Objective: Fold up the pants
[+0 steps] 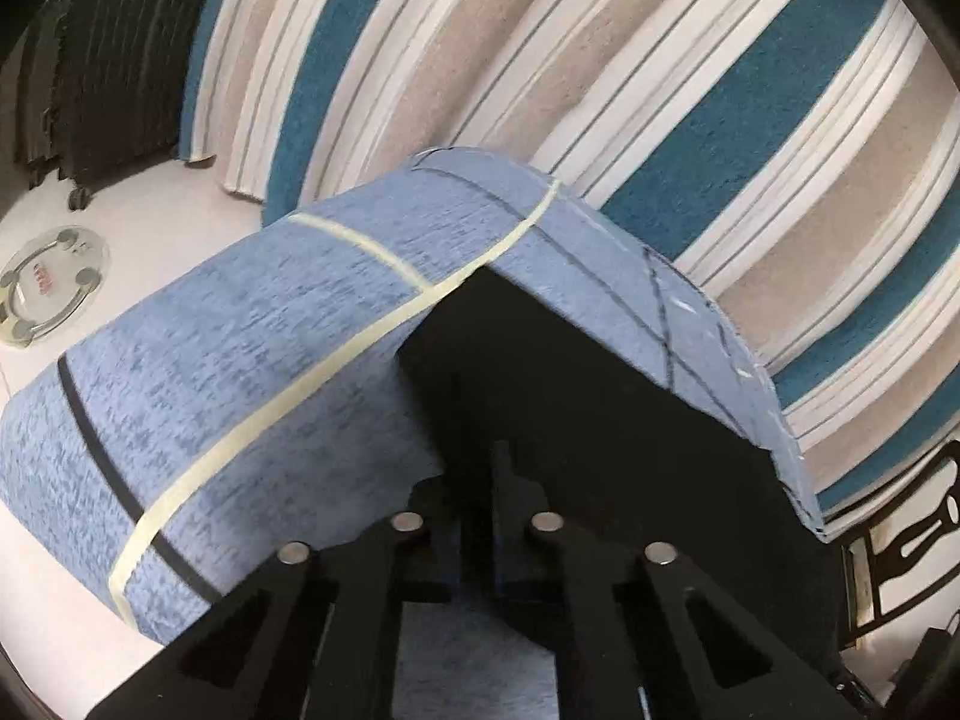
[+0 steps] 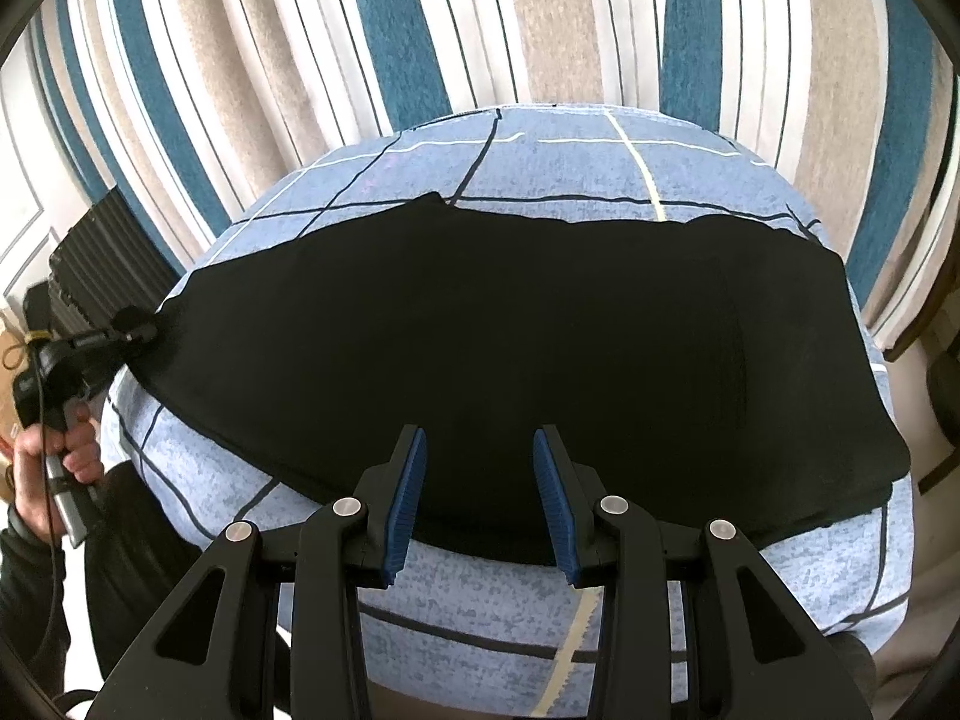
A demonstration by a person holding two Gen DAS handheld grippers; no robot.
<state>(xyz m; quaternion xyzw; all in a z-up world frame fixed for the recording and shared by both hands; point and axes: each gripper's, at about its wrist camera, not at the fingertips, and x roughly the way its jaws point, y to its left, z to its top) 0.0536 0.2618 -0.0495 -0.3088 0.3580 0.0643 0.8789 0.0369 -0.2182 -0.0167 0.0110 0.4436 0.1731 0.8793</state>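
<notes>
Black pants [image 2: 510, 348], a soft dark fabric garment, lie spread flat on the blue padded table with check lines [image 2: 600, 612], stretching away just ahead of the right gripper [image 2: 480, 498] and out to both sides of it. Right gripper has its blue-padded jaws standing partly apart, hovering at the near hem with nothing between them; whether the pads touch the cloth I cannot tell. Left gripper [image 1: 480, 516] has its jaws pinched nearly together right at the pants' edge, and from the right wrist view it sits at the far-left tip of the garment [image 2: 135, 324], apparently clamped on that corner; the person's hand [image 2: 57, 456] grips its handle below the table edge. Behind the table, beyond both grippers, hangs a striped teal, beige and white curtain [image 1: 600, 90]; a glass bathroom scale [image 1: 45, 291] lies on the floor off to the left gripper's left. Likely step: starting a fold from the left end. Risks: the left pinch looks thin, so the corner may slip out once lifted; only one layer may be caught, leaving the under layer behind and the fold crooked. With the right gripper not closed, the far end is unanchored, so pulling from the left could drag the whole garment across or off the table edge rather than folding it.
</notes>
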